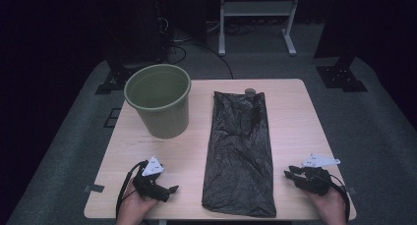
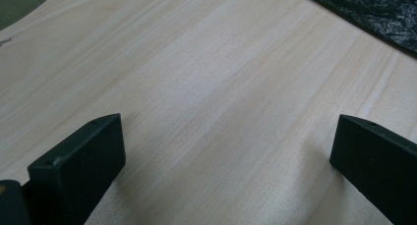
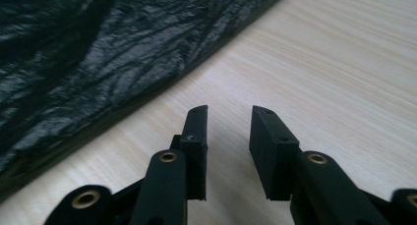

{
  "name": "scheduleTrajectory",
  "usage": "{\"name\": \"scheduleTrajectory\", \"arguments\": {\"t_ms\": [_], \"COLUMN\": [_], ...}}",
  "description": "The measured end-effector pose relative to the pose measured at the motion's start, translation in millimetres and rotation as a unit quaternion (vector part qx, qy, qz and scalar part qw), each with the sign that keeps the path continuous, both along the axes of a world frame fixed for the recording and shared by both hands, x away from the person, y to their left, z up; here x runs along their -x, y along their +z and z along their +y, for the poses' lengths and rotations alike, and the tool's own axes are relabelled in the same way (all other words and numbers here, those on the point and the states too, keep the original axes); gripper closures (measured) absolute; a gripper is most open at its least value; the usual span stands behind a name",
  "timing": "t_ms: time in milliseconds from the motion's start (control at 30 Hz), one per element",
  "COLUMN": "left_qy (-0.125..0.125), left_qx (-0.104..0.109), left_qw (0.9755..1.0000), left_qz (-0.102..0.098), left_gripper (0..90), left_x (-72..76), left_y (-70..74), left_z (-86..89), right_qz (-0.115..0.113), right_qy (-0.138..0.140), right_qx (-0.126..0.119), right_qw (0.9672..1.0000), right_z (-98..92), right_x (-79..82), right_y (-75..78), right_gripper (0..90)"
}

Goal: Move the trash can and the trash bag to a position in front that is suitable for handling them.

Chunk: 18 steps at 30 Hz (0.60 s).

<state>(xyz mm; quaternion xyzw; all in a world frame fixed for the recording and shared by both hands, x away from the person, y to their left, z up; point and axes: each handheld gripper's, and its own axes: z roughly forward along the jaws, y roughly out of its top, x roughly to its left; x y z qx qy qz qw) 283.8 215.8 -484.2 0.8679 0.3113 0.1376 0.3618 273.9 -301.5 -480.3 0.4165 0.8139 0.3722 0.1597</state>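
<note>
A black bag (image 1: 240, 154) lies flat and crinkled down the middle of the table (image 1: 295, 112), its long side running from your edge to the far edge, where a small round thing (image 1: 250, 92) sits just touching its far end. Your right gripper (image 1: 289, 172) rests near the table's front right corner, just beside the bag's right edge and apart from it; in the right gripper view its jaws stand a narrow gap apart, nothing between them, the bag (image 3: 88, 53) filling the upper left. Your left gripper (image 1: 172, 189) sits near the front left corner, pointing toward the bag's left edge and apart from it; in the left gripper view its jaws are spread wide over bare wood, empty, with a corner of the bag (image 2: 373, 14) at upper right. A green bucket (image 1: 158, 101) stands upright on the far left of the table, well apart from both grippers and near the bag's far left side. Between each gripper and the bag lies only bare table.
</note>
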Motion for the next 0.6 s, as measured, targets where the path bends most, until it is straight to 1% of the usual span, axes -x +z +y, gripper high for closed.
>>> {"name": "scheduleTrajectory", "arguments": {"t_ms": [67, 267, 400, 467, 500, 533, 567, 600], "left_qy": [0.003, 0.003, 0.003, 0.003, 0.003, 0.003, 0.004, 0.004], "left_qx": [0.000, 0.000, 0.000, 0.000, 0.000, 0.000, 0.000, 0.000], "left_qw": [1.0000, 1.0000, 1.0000, 1.0000, 1.0000, 1.0000, 1.0000, 1.0000], "left_qz": [0.000, 0.000, 0.000, 0.000, 0.000, 0.000, 0.000, 0.000], "left_gripper": [0.0, 0.0, 0.0, 0.0, 0.0, 0.0, 0.0, 0.0], "left_x": [-0.1, -0.1, -0.1, -0.1, -0.1, -0.1, 0.0, 0.0], "left_y": [0.0, 0.0, 0.0, 0.0, 0.0, 0.0, 0.0, 0.0], "left_z": [-0.3, -0.3, -0.4, -0.3, -0.3, -0.3, -0.4, -0.5], "right_qz": [0.004, 0.003, 0.005, 0.005, 0.006, 0.006, 0.009, 0.010], "right_qy": [0.007, 0.019, 0.030, 0.031, 0.037, 0.037, 0.044, 0.046], "right_qx": [-0.014, -0.032, -0.047, -0.048, -0.047, -0.047, -0.047, -0.046], "right_qw": [0.9999, 0.9993, 0.9984, 0.9984, 0.9982, 0.9982, 0.9979, 0.9978], "right_z": [2.0, 6.4, 13.5, 14.8, 20.5, 20.5, 26.5, 28.6], "right_x": [-1.0, -1.2, -3.0, -3.2, -5.1, -5.1, -6.6, -7.2], "right_y": [1.4, 5.8, 8.3, 8.6, 9.1, 9.1, 8.9, 8.6], "right_gripper": [66.8, 64.9, 62.2, 61.3, 59.4, 59.4, 58.0, 57.5]}}
